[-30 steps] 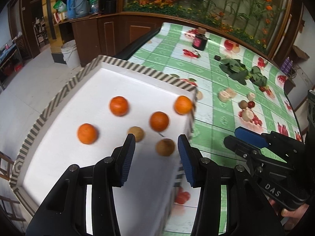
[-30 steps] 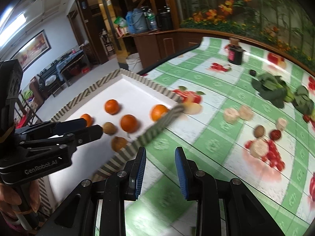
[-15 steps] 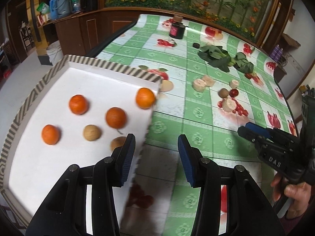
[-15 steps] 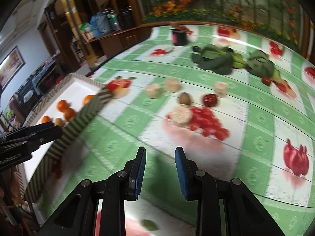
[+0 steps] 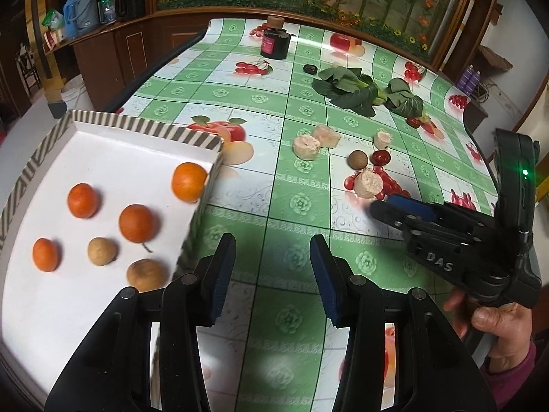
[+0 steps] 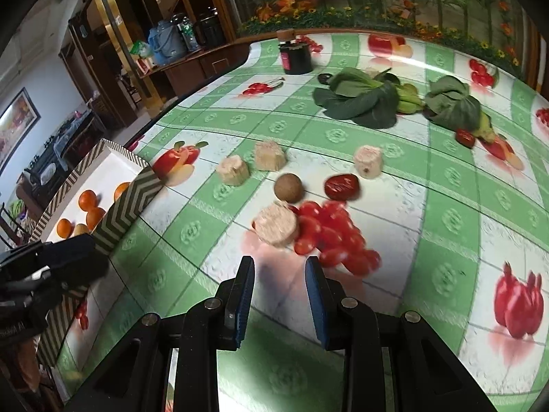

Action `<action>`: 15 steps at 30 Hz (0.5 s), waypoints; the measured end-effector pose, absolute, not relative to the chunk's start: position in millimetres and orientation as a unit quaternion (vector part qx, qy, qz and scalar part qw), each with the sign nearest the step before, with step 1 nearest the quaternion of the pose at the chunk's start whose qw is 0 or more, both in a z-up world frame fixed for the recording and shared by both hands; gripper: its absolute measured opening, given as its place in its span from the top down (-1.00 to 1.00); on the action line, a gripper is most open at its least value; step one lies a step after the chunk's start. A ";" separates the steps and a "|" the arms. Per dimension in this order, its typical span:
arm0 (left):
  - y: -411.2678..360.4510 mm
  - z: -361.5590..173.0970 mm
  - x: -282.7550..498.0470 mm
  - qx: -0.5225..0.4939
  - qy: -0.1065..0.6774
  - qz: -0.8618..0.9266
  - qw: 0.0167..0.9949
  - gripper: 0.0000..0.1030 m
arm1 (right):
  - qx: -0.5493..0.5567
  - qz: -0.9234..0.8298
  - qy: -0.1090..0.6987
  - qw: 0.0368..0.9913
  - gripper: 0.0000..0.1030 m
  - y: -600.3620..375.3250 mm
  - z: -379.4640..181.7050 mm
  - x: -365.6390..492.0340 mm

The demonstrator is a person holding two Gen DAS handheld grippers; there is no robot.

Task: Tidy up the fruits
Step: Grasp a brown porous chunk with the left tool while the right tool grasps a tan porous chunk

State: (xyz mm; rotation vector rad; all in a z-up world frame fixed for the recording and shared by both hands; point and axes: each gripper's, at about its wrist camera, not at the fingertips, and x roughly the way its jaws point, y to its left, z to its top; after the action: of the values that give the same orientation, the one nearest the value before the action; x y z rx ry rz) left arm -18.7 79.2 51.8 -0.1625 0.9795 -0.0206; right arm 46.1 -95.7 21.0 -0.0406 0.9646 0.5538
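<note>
both grippers swung off striped tray [image 5: 144, 127] toward brown longan [image 6: 288, 187] | left gripper [image 5: 272, 274], right gripper [image 6: 279, 297] spread, empty | next fruit pickup likely

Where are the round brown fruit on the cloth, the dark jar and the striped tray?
round brown fruit [image 6: 288, 187], right wrist view, centre of its top.
dark jar [image 6: 296, 57], right wrist view, front wall.
striped tray [image 5: 144, 127], left wrist view, far rim.

glossy tablecloth [image 5: 274, 185], matt cardboard-looking tray [image 5: 144, 127], wooden cabinet [image 5: 113, 48].
</note>
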 end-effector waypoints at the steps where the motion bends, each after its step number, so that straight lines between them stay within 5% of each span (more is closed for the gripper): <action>1: 77.9 51.3 -15.6 -0.079 0.471 -0.010 0.878 0.13 | -0.021 0.264 0.458 0.849 0.43 -92.3 20.3 48.7; 15: 59.8 42.7 48.5 -0.063 0.485 -0.019 0.872 0.13 | -0.042 0.255 0.430 0.865 0.45 -94.5 19.3 63.2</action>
State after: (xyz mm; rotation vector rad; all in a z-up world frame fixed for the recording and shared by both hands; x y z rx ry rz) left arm 48.5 59.8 42.7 -0.1323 1.0127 -0.0394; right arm 63.2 -94.5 19.3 -0.0878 0.9015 0.5342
